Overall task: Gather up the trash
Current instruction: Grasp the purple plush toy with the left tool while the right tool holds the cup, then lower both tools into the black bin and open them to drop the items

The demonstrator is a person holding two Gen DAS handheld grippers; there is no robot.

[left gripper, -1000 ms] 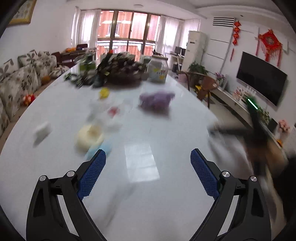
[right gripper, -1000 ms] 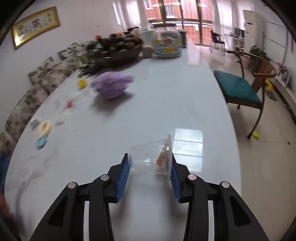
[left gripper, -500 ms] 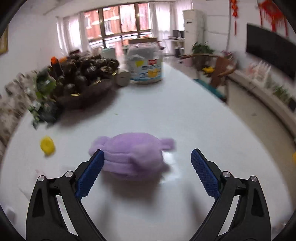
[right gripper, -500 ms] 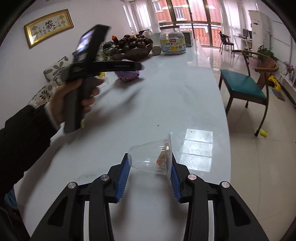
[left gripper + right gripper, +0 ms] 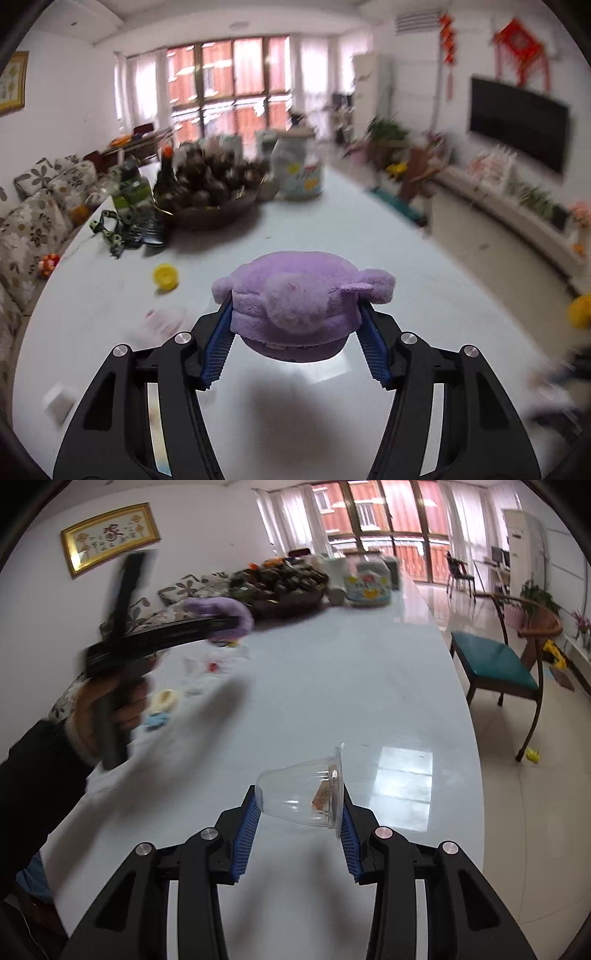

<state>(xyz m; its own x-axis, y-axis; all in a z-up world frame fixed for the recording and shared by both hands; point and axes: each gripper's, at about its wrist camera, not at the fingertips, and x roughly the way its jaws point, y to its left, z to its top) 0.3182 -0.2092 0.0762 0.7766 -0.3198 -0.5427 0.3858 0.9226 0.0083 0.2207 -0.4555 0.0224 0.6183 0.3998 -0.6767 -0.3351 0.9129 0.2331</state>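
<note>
My left gripper (image 5: 295, 325) is shut on a purple plush hat (image 5: 299, 295) and holds it above the white table (image 5: 388, 258). In the right wrist view the left gripper (image 5: 236, 624) shows at upper left with the purple hat (image 5: 221, 609) in it. My right gripper (image 5: 299, 812) is shut on a clear plastic cup (image 5: 303, 794) lying sideways, with a bit of orange paper inside. Small scraps lie on the table: a yellow cap (image 5: 165, 276), wrappers (image 5: 207, 664), a cream ring (image 5: 164, 698).
A dark basket of fruit (image 5: 214, 192), a bottle (image 5: 164, 173), a white tub (image 5: 299, 170) and green packets (image 5: 125, 218) stand at the table's far end. A sofa (image 5: 29, 229) runs along the left. A chair with a teal seat (image 5: 495, 664) stands right of the table.
My left gripper closed on the purple hat and lifted it off the table. My right gripper kept its hold on the clear cup and barely moved.
</note>
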